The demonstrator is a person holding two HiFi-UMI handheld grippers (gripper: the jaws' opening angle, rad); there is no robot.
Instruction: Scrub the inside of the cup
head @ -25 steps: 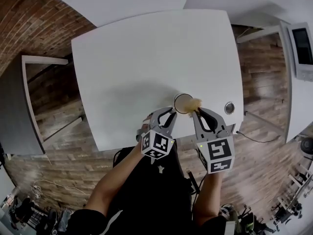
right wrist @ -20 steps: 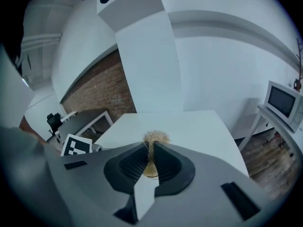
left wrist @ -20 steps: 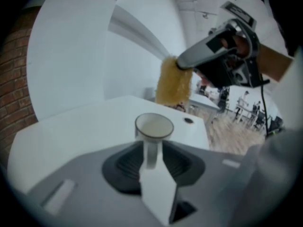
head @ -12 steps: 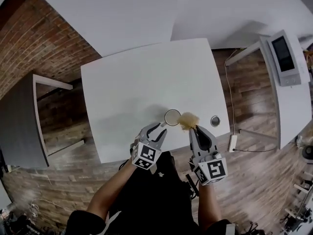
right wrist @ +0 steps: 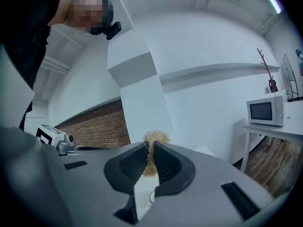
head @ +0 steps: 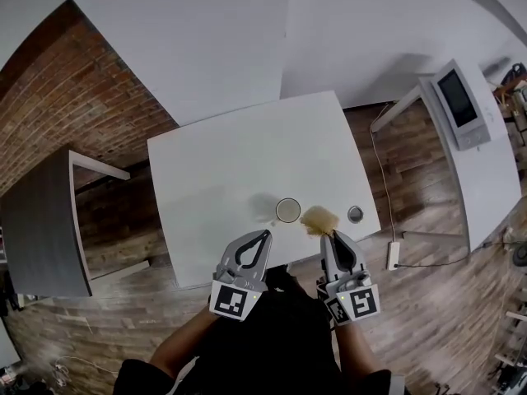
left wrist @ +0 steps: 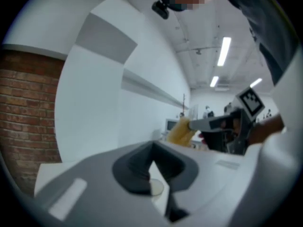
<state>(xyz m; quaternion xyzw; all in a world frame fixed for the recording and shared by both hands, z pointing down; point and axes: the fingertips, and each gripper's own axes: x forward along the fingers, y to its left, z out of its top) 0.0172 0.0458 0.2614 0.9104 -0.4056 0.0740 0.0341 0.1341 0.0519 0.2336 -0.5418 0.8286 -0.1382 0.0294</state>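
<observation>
The cup (head: 288, 211) stands upright and alone near the front edge of the white table (head: 222, 163). My left gripper (head: 259, 237) hangs above that edge, short of the cup; its jaws have just closed, with nothing between them. In the left gripper view the shut left gripper (left wrist: 151, 161) leaves a gap that shows the cup (left wrist: 156, 187) below. My right gripper (head: 333, 238) is shut on a straw-coloured scrubber (head: 319, 218), lifted to the right of the cup. In the right gripper view the scrubber (right wrist: 155, 137) is pinched at the tips of the right gripper (right wrist: 150, 148).
A round grommet (head: 355, 214) sits in the table's front right corner. A white side table carries a microwave (head: 458, 104) at the right. A grey table (head: 41, 220) stands at the left by the brick wall. A white power strip (head: 393, 255) lies on the wooden floor.
Both grippers have risen and drawn back from the cup. The left jaws opened off the cup, then shut empty. The scrubber has come away from the cup's rim.
</observation>
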